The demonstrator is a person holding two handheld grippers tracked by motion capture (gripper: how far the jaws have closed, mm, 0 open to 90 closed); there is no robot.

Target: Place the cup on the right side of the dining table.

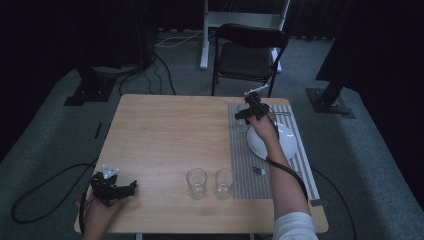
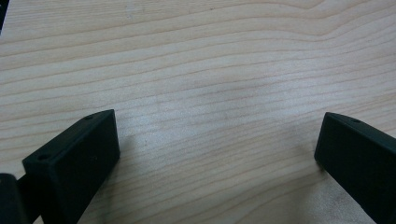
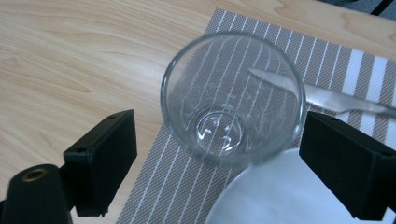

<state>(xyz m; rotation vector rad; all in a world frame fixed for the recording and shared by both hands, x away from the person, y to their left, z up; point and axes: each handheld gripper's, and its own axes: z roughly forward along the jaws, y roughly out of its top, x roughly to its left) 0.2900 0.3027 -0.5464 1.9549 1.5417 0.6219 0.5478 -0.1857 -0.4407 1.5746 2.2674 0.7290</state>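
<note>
My right gripper hangs over the far left corner of the striped placemat. In the right gripper view its jaws stand open on either side of an empty, upright clear glass; the left jaw is well clear of it, the right one close beside its rim. The glass stands on the mat just left of a white plate. My left gripper rests at the table's near left corner, open over bare wood with nothing between its fingers.
Two more empty glasses stand near the front edge, one on wood and one on the mat's edge. A knife lies beyond the plate. A small metal piece lies on the mat. A black chair stands behind the table.
</note>
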